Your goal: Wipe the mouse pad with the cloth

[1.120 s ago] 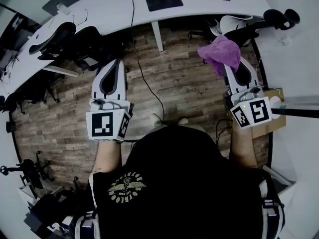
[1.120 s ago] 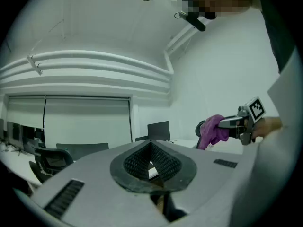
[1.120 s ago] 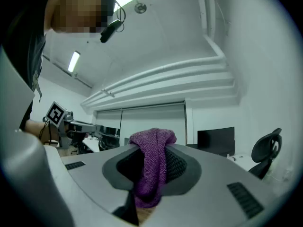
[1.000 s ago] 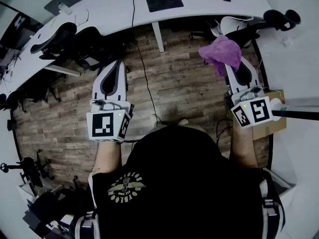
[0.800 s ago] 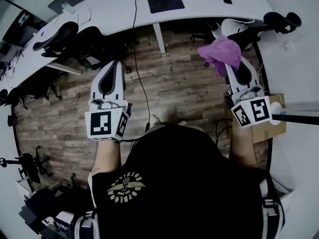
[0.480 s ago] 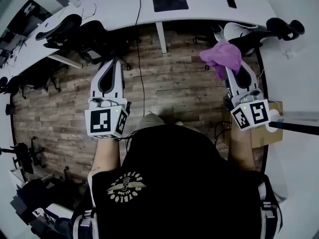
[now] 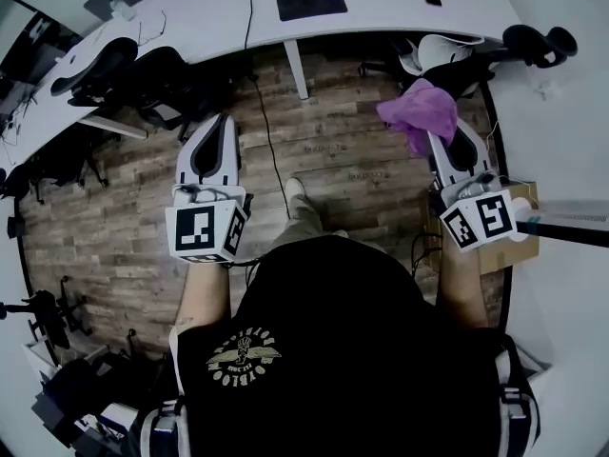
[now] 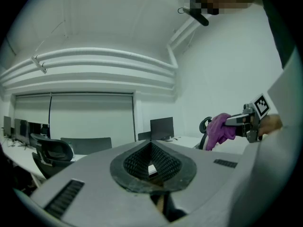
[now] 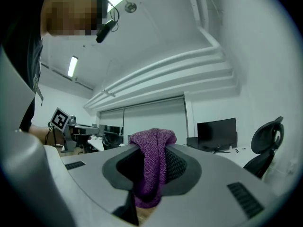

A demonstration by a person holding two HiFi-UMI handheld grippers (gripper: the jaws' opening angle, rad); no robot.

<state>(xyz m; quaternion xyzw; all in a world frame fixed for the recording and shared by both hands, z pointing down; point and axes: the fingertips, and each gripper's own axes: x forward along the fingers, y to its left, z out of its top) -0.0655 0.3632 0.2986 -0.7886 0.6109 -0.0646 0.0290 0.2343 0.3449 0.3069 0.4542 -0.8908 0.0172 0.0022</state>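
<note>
Above the wood floor (image 7: 333,155), right claw (image 7: 431,133) grips purple cloth (image 7: 419,110).

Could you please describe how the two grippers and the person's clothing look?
Both left gripper and right gripper have white tapered shells, black ribbed pads and a cube of square markers. The person wears a black shirt with a yellow emblem.

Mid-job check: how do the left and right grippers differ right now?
The right gripper is shut on the purple cloth, bunched over its tips; the left gripper is shut on nothing. The right gripper sits close to a dark chair; the left gripper is over wooden floor. Both point toward the desk, short of it.
</note>
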